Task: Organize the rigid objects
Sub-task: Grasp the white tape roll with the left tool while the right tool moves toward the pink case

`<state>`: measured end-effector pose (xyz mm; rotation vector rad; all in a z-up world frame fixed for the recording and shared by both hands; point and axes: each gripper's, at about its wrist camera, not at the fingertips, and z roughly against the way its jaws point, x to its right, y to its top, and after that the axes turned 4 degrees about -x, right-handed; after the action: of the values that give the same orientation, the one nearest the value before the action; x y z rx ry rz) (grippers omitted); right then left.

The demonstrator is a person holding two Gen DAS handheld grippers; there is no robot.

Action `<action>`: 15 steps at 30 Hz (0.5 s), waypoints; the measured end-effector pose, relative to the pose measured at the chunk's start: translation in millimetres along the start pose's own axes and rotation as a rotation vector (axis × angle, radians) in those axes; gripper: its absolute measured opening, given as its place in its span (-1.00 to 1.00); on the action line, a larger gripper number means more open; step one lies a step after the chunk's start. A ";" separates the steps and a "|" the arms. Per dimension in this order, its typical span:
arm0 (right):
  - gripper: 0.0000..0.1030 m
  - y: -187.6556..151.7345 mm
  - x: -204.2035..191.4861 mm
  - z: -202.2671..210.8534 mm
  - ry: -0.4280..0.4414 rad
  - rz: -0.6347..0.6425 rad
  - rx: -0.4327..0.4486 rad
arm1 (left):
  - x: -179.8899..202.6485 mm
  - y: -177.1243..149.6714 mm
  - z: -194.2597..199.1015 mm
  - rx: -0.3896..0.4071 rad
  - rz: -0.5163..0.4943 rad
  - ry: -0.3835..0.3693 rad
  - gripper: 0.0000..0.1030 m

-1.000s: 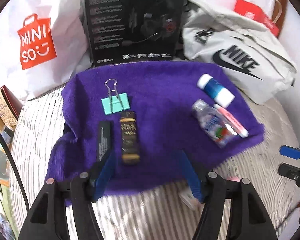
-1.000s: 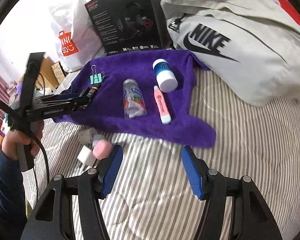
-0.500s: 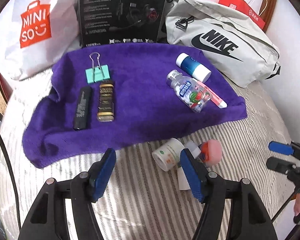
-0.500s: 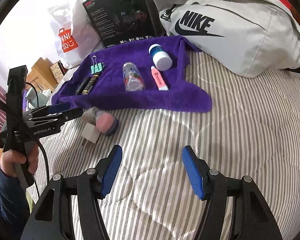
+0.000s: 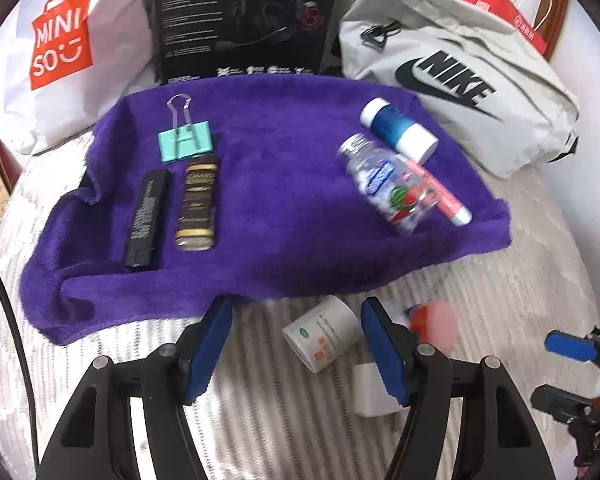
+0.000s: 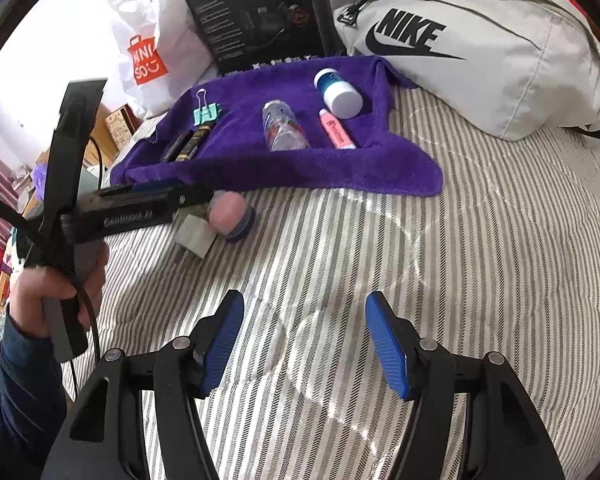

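Note:
A purple towel [image 5: 284,208] lies on the striped bed and carries a teal binder clip [image 5: 185,140], a black stick [image 5: 147,218], a brown-gold lighter [image 5: 198,204], a clear bottle [image 5: 384,186], a pink tube [image 5: 440,192] and a blue-white bottle [image 5: 398,130]. Off the towel's near edge lie a white jar [image 5: 322,338], a pink-capped item [image 5: 436,320] and a white block [image 5: 370,390]. My left gripper [image 5: 296,344] is open just above the white jar, which lies between its fingers untouched. My right gripper [image 6: 304,346] hangs open over bare bedding, well to the right of those loose items.
Behind the towel stand a white Miniso bag [image 5: 60,52], a black headset box [image 5: 244,20] and a grey Nike bag [image 5: 452,80]. A red bag [image 5: 500,12] is at the far right. A hand [image 6: 56,292] holds the left gripper's handle at the bed's left side.
The left gripper has drawn back from the towel toward the near edge, so the white jar and pink-capped item came into view between and beside its fingers. The right gripper pulled back over the bedding.

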<state>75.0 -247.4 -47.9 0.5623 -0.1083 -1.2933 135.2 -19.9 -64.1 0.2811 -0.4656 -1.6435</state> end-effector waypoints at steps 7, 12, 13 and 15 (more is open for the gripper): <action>0.22 -0.5 -4.8 -6.8 0.010 0.015 -0.015 | -12.8 -15.5 5.6 -0.017 -0.011 0.042 0.27; 0.22 0.9 -10.3 -14.0 0.020 0.028 -0.028 | -13.7 -17.0 4.2 -0.007 -0.001 0.027 0.27; 0.22 1.2 -11.6 -15.6 0.022 0.029 -0.032 | -12.9 -16.3 2.7 -0.008 -0.002 0.024 0.27; 0.22 1.2 -13.4 -18.3 0.021 0.033 -0.038 | -10.4 -15.5 0.1 -0.005 -0.008 0.019 0.26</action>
<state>79.1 -228.6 -60.1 0.5397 -0.0755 -1.2552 122.7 -8.4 -72.0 0.2955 -0.4463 -1.6483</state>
